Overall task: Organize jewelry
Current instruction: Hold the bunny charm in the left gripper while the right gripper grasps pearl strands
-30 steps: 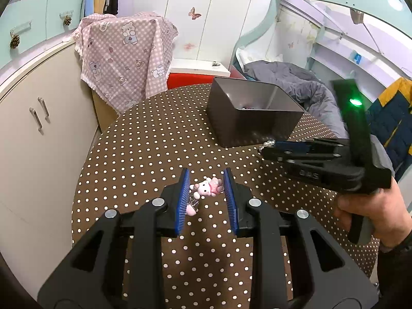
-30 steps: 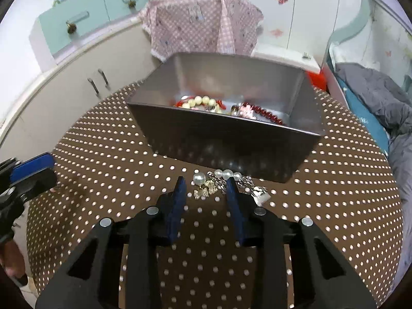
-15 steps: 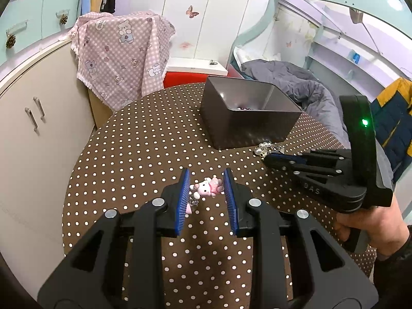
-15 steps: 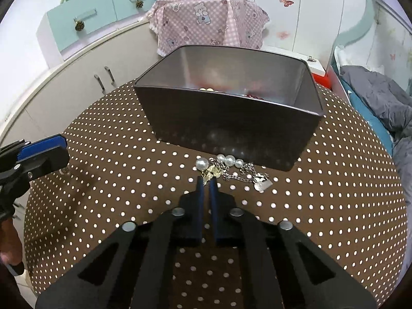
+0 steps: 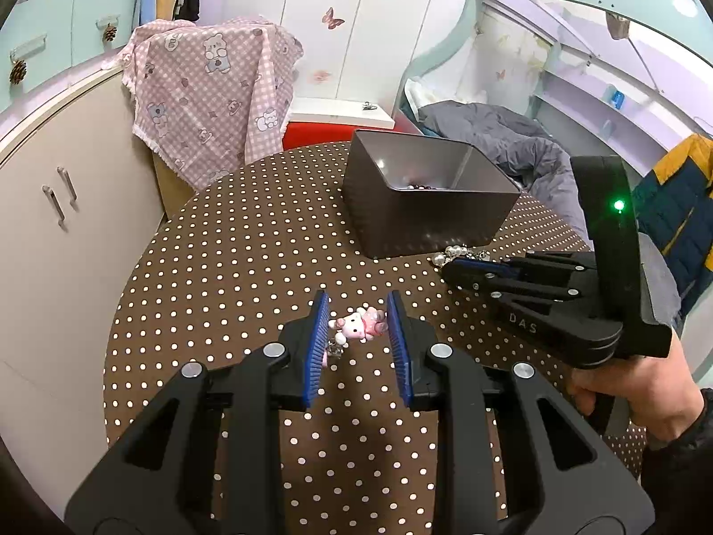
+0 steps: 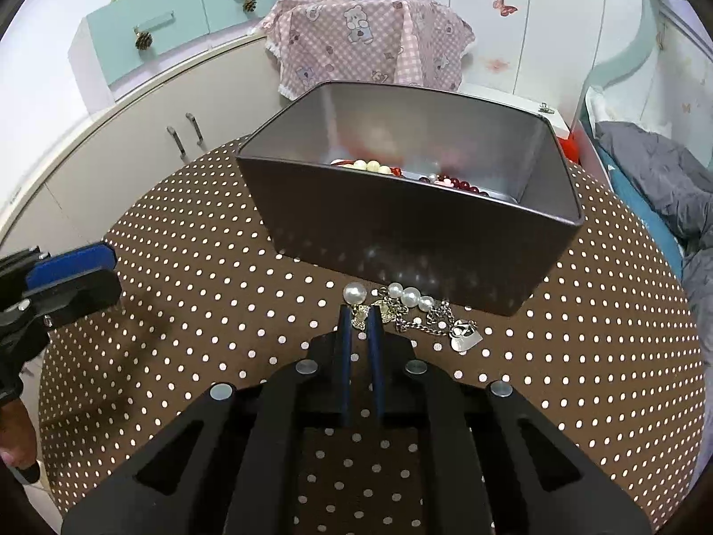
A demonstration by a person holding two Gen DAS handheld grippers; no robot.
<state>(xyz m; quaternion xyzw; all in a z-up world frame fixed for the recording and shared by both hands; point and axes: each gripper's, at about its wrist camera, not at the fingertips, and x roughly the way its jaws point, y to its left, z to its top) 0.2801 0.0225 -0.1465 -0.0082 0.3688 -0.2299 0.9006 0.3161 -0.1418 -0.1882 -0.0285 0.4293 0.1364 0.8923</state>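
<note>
While my right gripper point(image 6: 361, 312) pinches the pearl-and-silver chain bracelet point(image 6: 412, 307) beside the dark metal box point(image 6: 401, 227), my left gripper point(image 5: 356, 327) straddles, unclenched, the pink cat charm point(image 5: 358, 324).

You get bright, even indoor light with soft shadows. Fisheye bending curves everything toward the black corners. The box point(image 6: 401, 227) wall glints faintly at 6 o'clock; its far inside wall looks blurred.
</note>
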